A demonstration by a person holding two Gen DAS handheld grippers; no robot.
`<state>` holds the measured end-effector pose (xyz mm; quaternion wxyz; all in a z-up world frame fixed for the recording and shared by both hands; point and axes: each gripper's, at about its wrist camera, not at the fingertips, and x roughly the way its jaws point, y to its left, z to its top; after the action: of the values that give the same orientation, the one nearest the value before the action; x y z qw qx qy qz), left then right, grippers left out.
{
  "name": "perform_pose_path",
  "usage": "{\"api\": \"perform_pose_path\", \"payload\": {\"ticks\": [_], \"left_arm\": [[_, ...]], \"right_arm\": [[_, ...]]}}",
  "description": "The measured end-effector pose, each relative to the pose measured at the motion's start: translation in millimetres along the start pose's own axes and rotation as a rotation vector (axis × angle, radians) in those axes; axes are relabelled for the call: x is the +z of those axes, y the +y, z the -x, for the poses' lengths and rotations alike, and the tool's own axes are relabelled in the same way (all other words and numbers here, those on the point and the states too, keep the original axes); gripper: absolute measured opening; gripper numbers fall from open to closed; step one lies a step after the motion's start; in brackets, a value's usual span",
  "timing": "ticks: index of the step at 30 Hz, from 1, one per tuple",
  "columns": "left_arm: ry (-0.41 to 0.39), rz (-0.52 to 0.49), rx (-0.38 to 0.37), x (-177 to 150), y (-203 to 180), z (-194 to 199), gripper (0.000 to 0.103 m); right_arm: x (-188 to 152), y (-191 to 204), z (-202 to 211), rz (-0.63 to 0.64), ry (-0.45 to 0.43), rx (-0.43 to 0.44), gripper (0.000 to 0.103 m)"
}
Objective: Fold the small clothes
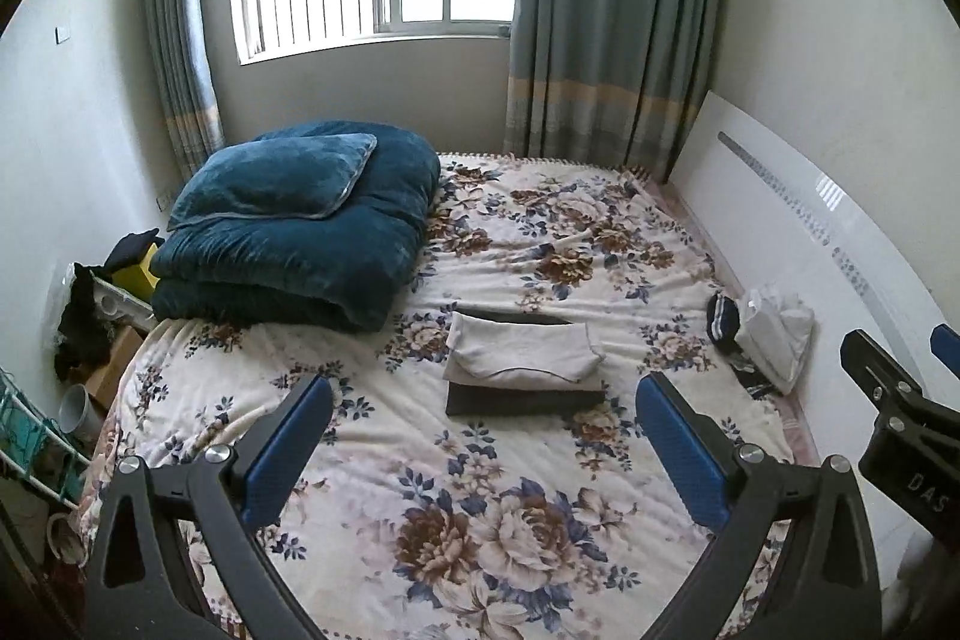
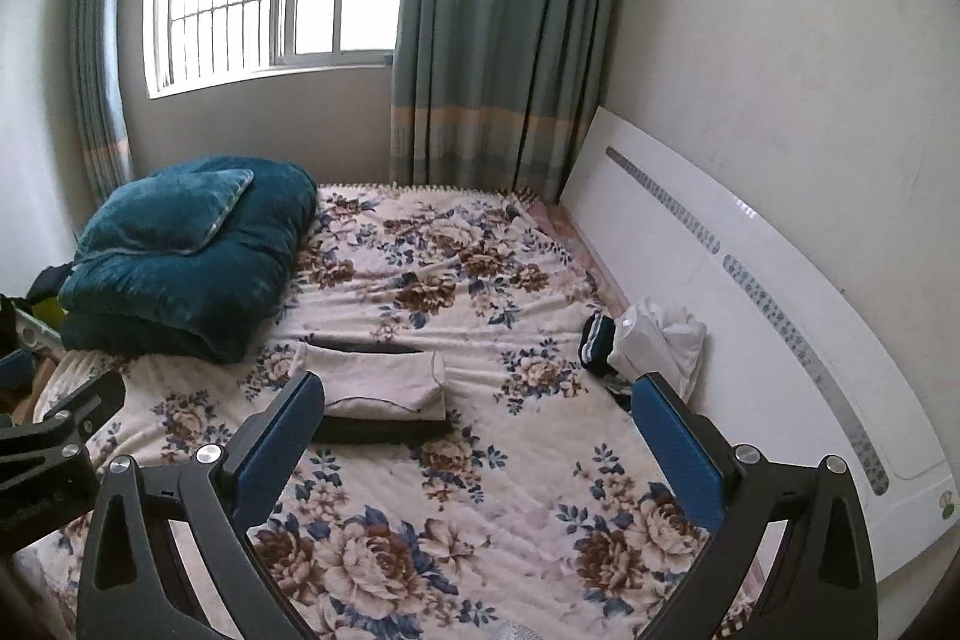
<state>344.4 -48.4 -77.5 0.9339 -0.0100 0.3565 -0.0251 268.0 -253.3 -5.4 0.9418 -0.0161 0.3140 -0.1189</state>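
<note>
A folded beige garment (image 1: 522,353) lies on top of a folded dark garment (image 1: 516,400) in the middle of the floral bed cover (image 1: 480,490); the stack also shows in the right wrist view (image 2: 378,379). A small pile of unfolded white and dark clothes (image 1: 765,334) lies by the headboard, also in the right wrist view (image 2: 654,343). My left gripper (image 1: 483,394) is open and empty, held above the bed short of the stack. My right gripper (image 2: 477,391) is open and empty, between the stack and the pile.
A folded teal quilt with a pillow (image 1: 294,226) fills the bed's far left corner. A white headboard (image 1: 840,244) runs along the right. Curtains (image 1: 600,10) and a window are behind. Boxes and clutter (image 1: 96,328) stand on the floor at the left.
</note>
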Motion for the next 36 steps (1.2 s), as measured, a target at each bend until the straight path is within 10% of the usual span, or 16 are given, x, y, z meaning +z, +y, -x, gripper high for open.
{"api": "perform_pose_path", "payload": {"ticks": [36], "left_arm": [[-0.028,0.007,0.046,-13,-3,32,0.103]], "right_arm": [[5,-14,31,0.005,-0.016,0.079,0.103]]}}
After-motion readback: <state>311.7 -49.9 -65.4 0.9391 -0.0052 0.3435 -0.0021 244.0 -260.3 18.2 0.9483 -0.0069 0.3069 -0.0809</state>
